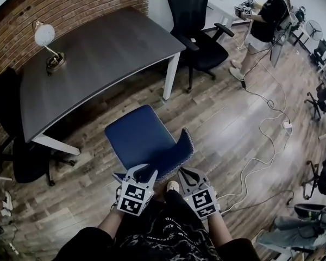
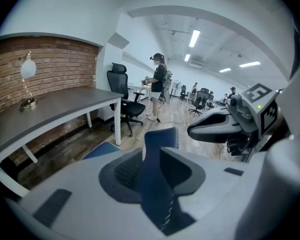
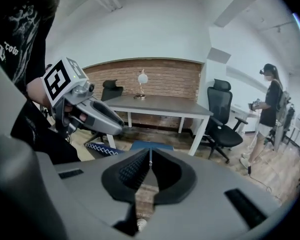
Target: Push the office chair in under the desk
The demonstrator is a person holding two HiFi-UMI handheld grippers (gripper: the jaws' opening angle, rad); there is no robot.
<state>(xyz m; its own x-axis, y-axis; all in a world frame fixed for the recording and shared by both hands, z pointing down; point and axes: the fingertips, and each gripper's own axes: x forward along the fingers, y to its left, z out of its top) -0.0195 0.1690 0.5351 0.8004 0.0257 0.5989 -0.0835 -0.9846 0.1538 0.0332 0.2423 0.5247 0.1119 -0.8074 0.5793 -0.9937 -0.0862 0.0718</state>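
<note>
Left gripper (image 1: 144, 173) astride chair back (image 1: 176, 152)

Grey left tool (image 1: 144, 172), black shirt (image 1: 164, 239)

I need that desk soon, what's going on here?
A person stands behind the blue office chair with a gripper in each hand. The left gripper has the top of the backrest between its parted jaws; the right gripper is shut and empty beside it. The chair stands clear of the desk, not pushed in.
</note>
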